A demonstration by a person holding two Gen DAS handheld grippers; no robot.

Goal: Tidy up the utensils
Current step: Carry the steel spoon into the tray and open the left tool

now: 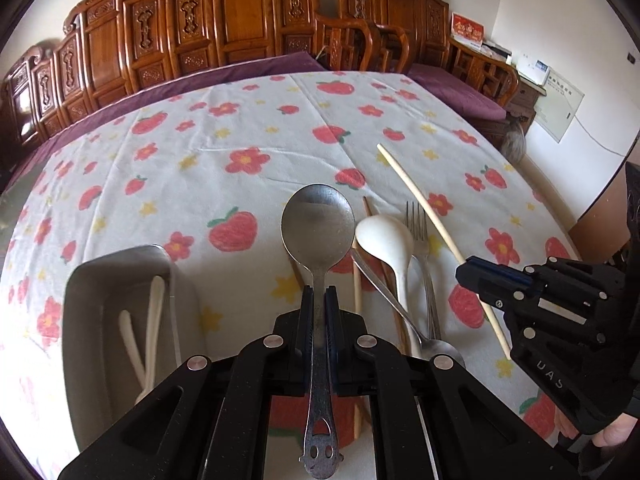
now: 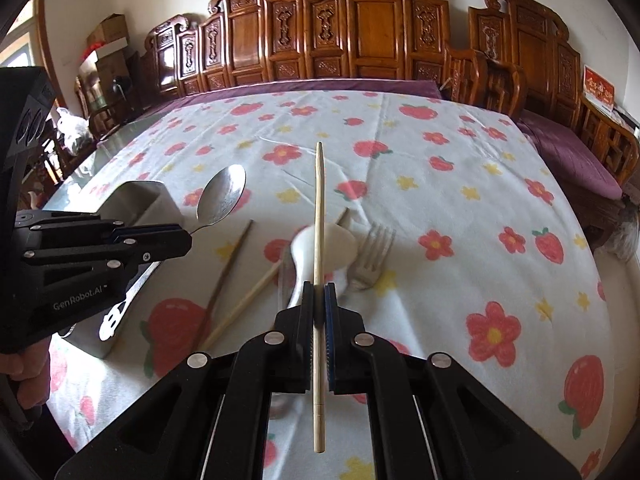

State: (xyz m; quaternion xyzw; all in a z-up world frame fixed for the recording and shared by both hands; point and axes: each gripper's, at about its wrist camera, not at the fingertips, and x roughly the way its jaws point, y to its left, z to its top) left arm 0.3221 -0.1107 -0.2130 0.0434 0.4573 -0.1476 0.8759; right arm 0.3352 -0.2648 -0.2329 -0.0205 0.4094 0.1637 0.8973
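Left gripper (image 1: 319,300) clamped on steel spoon (image 1: 318,226) above table (image 1: 248,128), beside metal tray (image 1: 104,280); right gripper (image 2: 319,296) pinching pale chopstick (image 2: 319,216) mid-length; risk: thin handles may pivot or slip, missing tray.

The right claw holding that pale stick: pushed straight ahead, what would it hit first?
Probably the white ceramic spoon lying beneath the pale wooden chopstick held by the right claw; depth is hard to judge.

Left hand-held gripper (image 1: 319,296), right hand-held gripper (image 2: 319,292) – black plastic, silver round screws, blue pads – white "GenRobot.AI" lettering
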